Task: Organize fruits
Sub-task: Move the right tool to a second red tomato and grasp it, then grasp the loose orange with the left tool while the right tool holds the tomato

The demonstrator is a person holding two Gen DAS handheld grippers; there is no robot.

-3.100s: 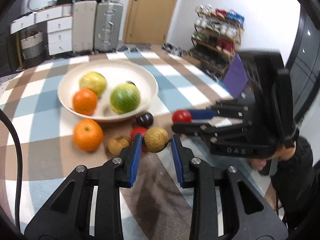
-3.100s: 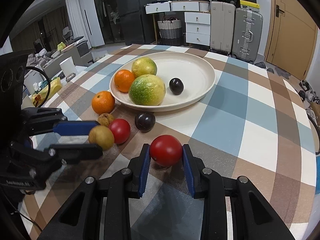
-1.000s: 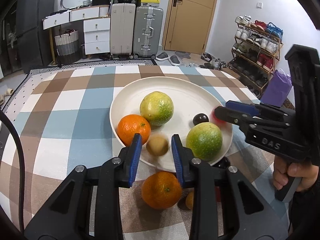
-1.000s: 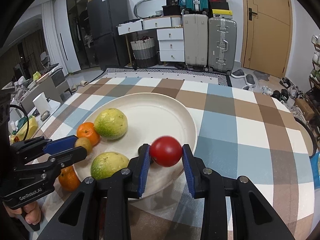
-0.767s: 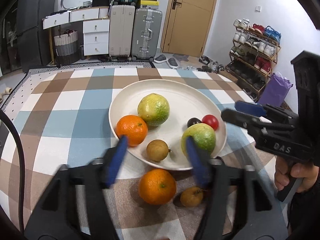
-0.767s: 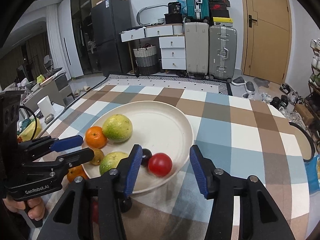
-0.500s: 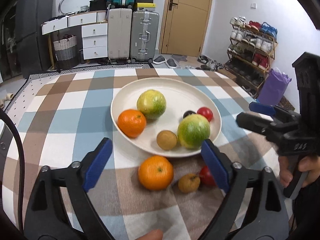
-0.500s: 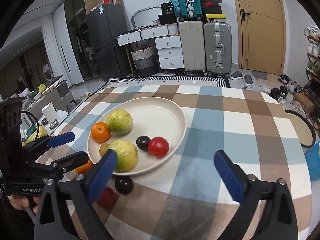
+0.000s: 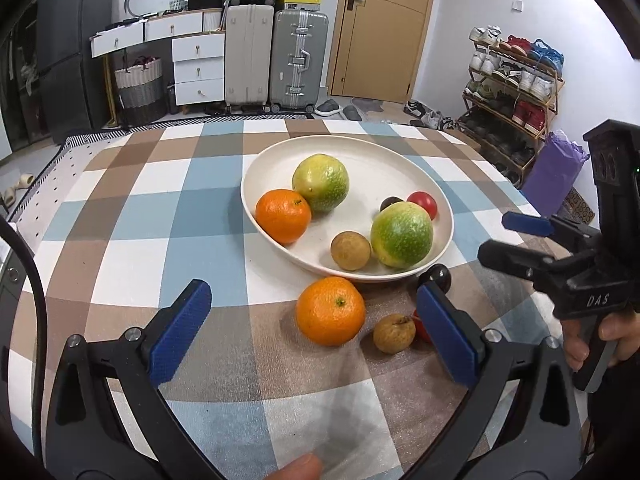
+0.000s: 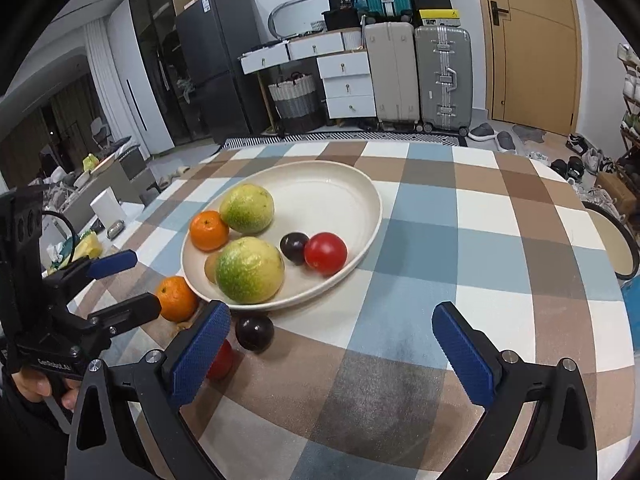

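A white bowl (image 9: 276,168) (image 10: 340,184) on the checked table holds two green-yellow fruits (image 9: 401,234), an orange (image 9: 283,216), a brown fruit (image 9: 350,250), a dark plum (image 10: 293,247) and a red tomato (image 10: 325,252). In front of it on the cloth lie an orange (image 9: 331,311), a brown fruit (image 9: 394,333), a dark plum (image 10: 254,332) and a red fruit (image 10: 221,359), partly hidden. My left gripper (image 9: 316,332) is open and empty, above the loose orange. My right gripper (image 10: 332,354) is open and empty, right of the loose plum.
The checked tablecloth (image 10: 460,240) stretches right and back of the bowl. The right gripper shows at the right of the left wrist view (image 9: 520,240); the left gripper shows at the left of the right wrist view (image 10: 116,284). Suitcases and drawers stand beyond the table.
Both grippers opened wide and pulled back from the bowl. The brown fruit and the red tomato they held now lie in the bowl.
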